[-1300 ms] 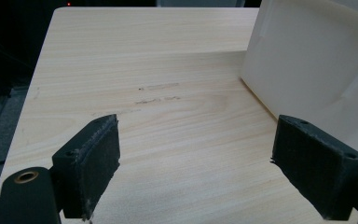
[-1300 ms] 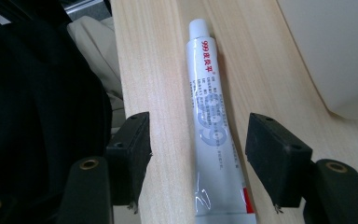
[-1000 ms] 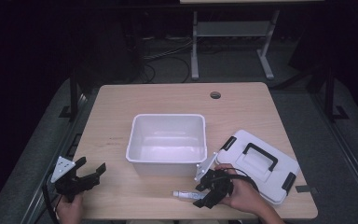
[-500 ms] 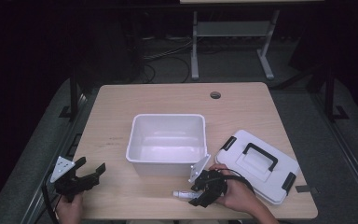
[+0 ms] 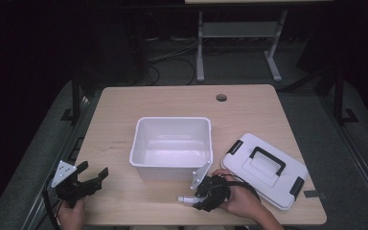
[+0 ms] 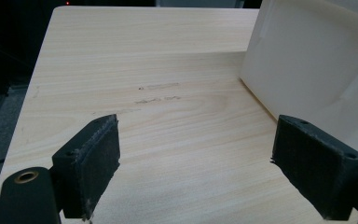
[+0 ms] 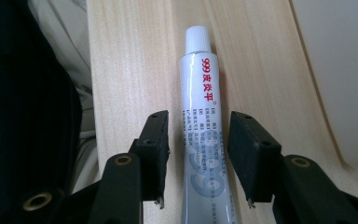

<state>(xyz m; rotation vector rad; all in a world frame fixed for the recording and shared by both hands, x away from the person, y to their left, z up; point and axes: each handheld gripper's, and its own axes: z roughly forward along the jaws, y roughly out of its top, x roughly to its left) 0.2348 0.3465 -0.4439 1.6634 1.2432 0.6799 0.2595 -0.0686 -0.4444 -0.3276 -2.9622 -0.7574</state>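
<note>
1. Ointment tube: white, white screw cap, red "999" print. It lies flat on the bench near the front edge, just in front of the white bin, with the cap pointing toward the left side in the high view.
2. Right tongs: the jaws have just been closing and the tube body now sits between them. In the right gripper view there is a thin gap on both sides, so the pads don't look like they're pressing yet. Not a grip so far, only bracketing. Compared with a second ago, the right hand has crept a little toward the tube, and the tube itself hasn't shifted.
3. Meaning: the approach looks done and pickup is starting. The jaws sit on the lower half of the tube, away from the cap. That hold should work, but the tube is soft, so I expect some squash and maybe a nose-down tilt on lift.
4. Bin: open and apparently empty, making it the likely drop target. Its lid, white with a black handle and latches, lies flat on the bench to the right of it, close to the right hand.
5. Left tongs: jaws wide apart and empty, parked at the front left corner in the same place as before. The bin wall is visible past the jaws.
</note>
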